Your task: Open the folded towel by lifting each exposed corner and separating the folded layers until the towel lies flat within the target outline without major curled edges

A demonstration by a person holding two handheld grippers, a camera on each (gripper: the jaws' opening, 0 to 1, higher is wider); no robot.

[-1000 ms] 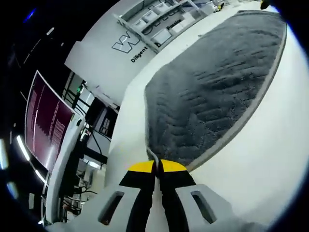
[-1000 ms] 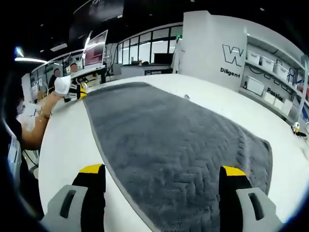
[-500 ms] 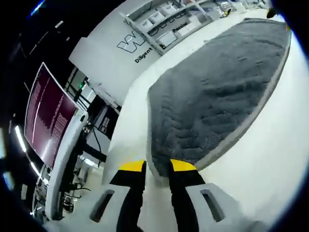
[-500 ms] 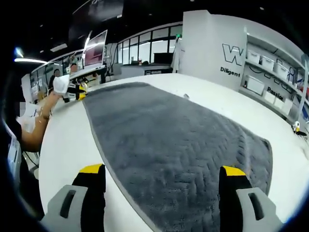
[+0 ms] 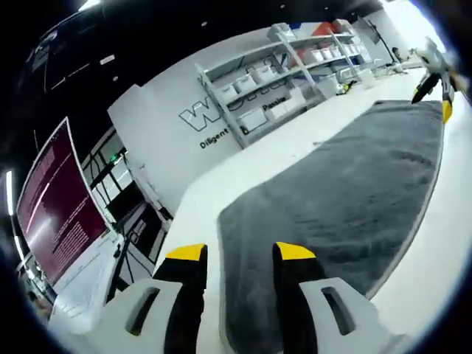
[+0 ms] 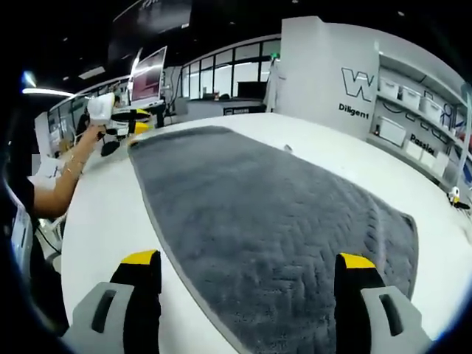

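The left claw (image 5: 240,254) has its two yellow-tipped jaws spread apart with nothing between them, poised over the near corner of the towel (image 5: 346,192). The right claw (image 6: 251,262) is spread wide too, holding nothing, its jaws standing to either side of a near stretch of the same towel (image 6: 265,221). There is one towel, dark grey with a zigzag weave, lying opened out and flat on the white tabletop (image 6: 103,214), its paler border running along the edges. In the left gripper view the right claw shows small at the towel's far end. Beyond the tabletop a white wall (image 5: 162,118) carries large outlined letters starting with "W" and, below them, the word "Diligent". Beside it stands a shelf rack (image 5: 295,66) with white bins; a word beginning "Pass" is partly readable there.
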